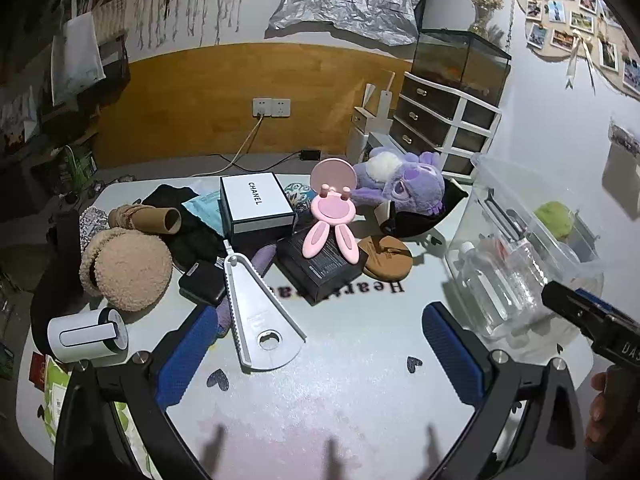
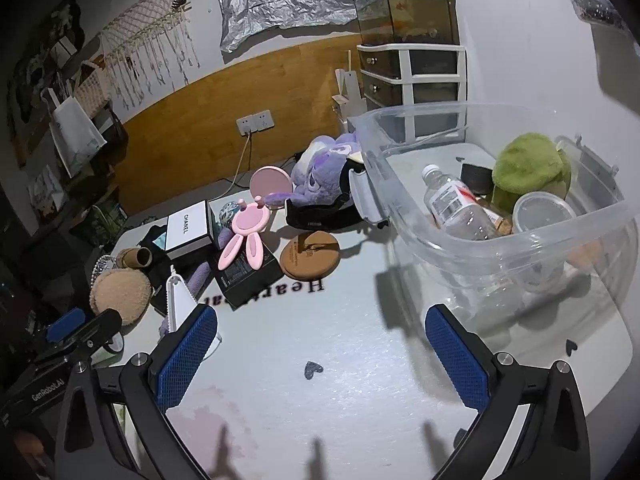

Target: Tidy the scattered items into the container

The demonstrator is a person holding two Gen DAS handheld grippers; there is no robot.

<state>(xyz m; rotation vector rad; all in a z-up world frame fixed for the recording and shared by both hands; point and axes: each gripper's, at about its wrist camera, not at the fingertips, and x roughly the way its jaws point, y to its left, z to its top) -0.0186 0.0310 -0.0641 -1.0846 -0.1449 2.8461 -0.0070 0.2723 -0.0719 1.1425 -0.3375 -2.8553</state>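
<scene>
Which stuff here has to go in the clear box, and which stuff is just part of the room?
To tidy: pink bunny mirror, white box, purple plush, white opener, into the clear bin.

Just there: fish tank, drawers, wall socket.

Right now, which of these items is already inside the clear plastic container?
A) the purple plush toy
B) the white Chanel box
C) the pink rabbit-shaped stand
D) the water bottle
D: the water bottle lies inside the clear plastic container, beside a green plush, while the other three items are out on the table.
</scene>
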